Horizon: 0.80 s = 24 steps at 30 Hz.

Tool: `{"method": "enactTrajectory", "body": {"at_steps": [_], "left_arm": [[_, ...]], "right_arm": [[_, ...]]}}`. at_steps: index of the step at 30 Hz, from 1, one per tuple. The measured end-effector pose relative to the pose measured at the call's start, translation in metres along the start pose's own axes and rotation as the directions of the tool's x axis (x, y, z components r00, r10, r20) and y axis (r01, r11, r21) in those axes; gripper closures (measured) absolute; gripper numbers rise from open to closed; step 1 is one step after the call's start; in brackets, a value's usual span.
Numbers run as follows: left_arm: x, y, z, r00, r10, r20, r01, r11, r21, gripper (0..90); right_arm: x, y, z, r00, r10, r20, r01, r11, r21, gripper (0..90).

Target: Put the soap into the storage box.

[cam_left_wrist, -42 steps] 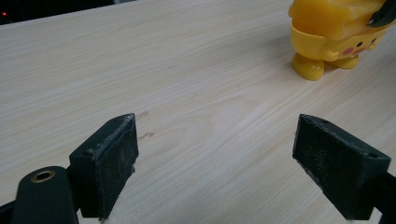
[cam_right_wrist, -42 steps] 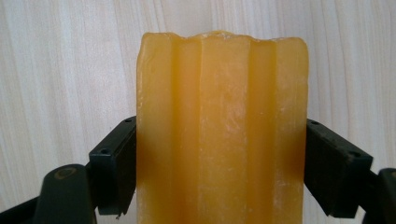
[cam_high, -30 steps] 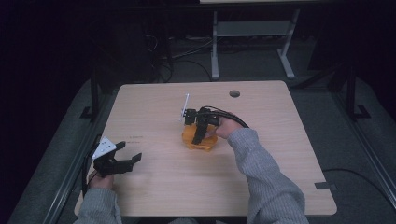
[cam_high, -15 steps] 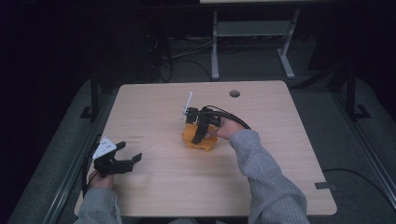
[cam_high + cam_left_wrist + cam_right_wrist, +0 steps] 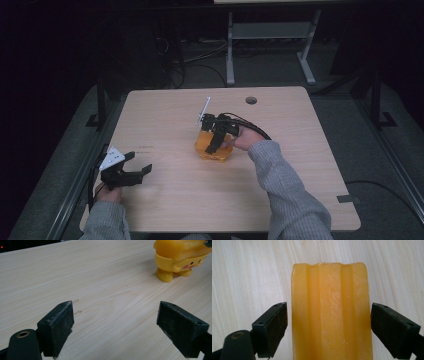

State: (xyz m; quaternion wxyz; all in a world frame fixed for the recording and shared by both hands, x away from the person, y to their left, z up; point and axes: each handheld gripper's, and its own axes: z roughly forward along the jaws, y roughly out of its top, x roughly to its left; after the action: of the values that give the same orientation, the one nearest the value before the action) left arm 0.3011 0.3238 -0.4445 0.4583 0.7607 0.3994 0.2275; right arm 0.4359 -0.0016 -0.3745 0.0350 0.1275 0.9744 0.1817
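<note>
R tool [image 5: 328, 327] wide open w/ jaws either side of the yellow ribbed toy [image 5: 331, 312] mid-table [image 5: 300, 165], not touching—I'd centre, close evenly on flat sides; L tool [image 5: 122, 325] open, idle near edge.

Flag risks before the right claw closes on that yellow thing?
1. The right claw straddles the yellow toy with jaws open, small gaps either side; an uneven close could nudge it sideways.
2. The toy stands on small feet, so it might tip.
3. The left claw idles open, too far to steady it.
</note>
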Motion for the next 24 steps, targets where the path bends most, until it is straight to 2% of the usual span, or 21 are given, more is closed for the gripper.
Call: {"method": "enactTrajectory", "body": {"at_steps": [6, 10, 15, 24], "left_arm": [[0.0, 0.0, 0.0, 1.0, 0.004, 0.001, -0.004, 1.0, 0.003, 13.8], [0.0, 0.0, 0.0, 1.0, 0.0, 0.0, 0.0, 1.0, 0.0, 13.8], [0.0, 0.0, 0.0, 1.0, 0.006, 0.0, -0.006, 1.0, 0.006, 13.8], [0.0, 0.0, 0.0, 1.0, 0.006, -0.001, -0.006, 0.9999, 0.008, 13.8]], "right_arm": [[0.0, -0.002, -0.005, 1.0, 0.007, 0.0, -0.007, 1.0, -0.016, 14.9], [-0.001, -0.004, -0.008, 0.9995, 0.032, -0.001, -0.032, 0.998, -0.046, 15.1], [-0.001, -0.008, -0.011, 0.9984, 0.056, -0.004, -0.056, 0.997, -0.06, 15.1], [-0.002, -0.015, -0.015, 0.9978, 0.066, 0.004, -0.066, 0.995, -0.071, 15.1]]}}
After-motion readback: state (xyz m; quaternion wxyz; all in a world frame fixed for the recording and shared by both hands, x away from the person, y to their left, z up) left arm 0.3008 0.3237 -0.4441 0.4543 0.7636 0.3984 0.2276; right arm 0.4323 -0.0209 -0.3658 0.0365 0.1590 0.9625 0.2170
